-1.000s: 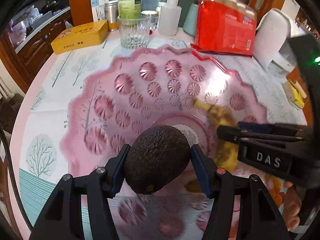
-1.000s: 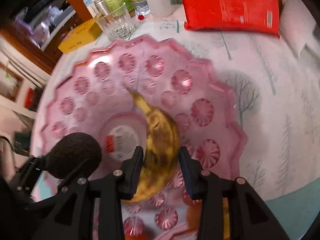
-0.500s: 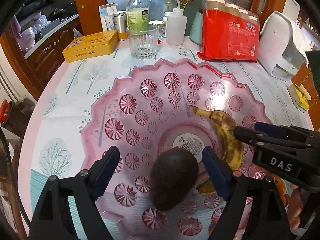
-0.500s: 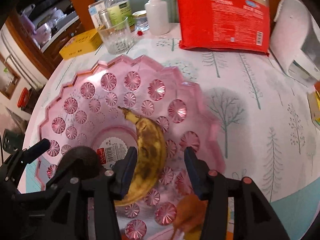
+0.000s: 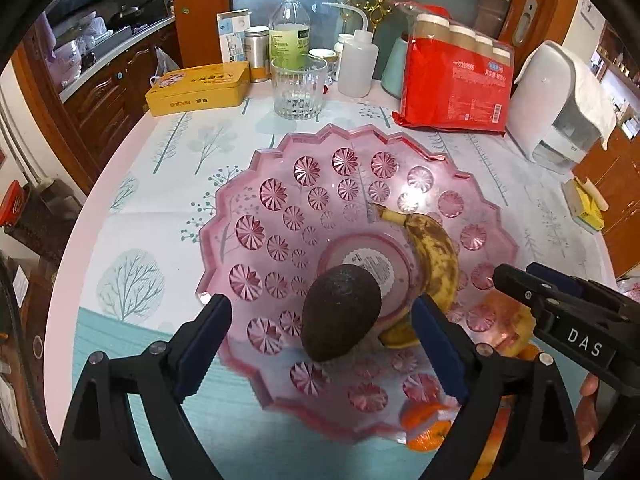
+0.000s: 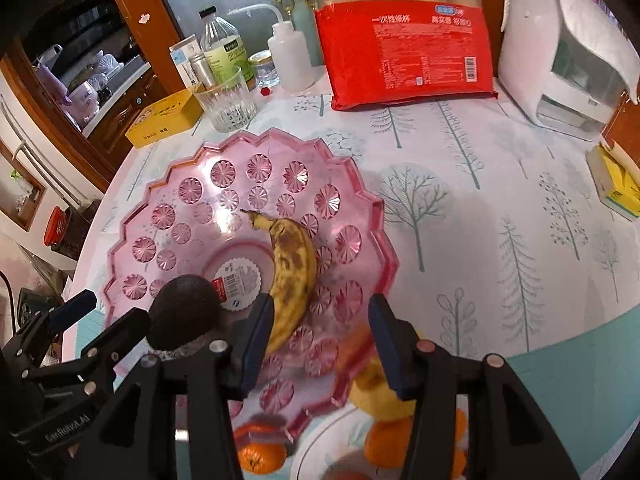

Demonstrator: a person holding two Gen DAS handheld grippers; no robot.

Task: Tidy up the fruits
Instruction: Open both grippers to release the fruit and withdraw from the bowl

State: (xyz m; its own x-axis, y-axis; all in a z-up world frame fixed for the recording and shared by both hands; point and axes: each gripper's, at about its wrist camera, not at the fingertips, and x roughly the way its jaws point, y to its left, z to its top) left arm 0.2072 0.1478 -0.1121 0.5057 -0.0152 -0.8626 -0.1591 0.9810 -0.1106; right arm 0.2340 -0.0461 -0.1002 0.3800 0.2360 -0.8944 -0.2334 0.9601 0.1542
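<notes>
A pink cut-glass fruit bowl (image 5: 280, 216) (image 6: 192, 196) stands on the table. A dark avocado (image 5: 340, 318) (image 6: 184, 312) and a spotted banana (image 5: 434, 252) (image 6: 292, 272) lie in its middle. My left gripper (image 5: 320, 352) is open and empty, its fingers either side of the avocado and apart from it. My right gripper (image 6: 316, 340) is open and empty, just behind the banana at the bowl's near right rim. Oranges (image 6: 260, 456) and a yellow fruit (image 6: 380, 396) lie on a white plate (image 6: 316, 452) below the bowl's near edge.
Behind the bowl stand a drinking glass (image 5: 298, 88), a yellow tin (image 5: 198, 88), bottles (image 5: 289, 32), a red pack of paper cups (image 5: 456, 80) and a white appliance (image 5: 560, 108). A small yellow box (image 6: 616, 184) lies at the right.
My left gripper opened and let the avocado down into the bowl, then drew back. My right gripper opened off the banana and drew back too.
</notes>
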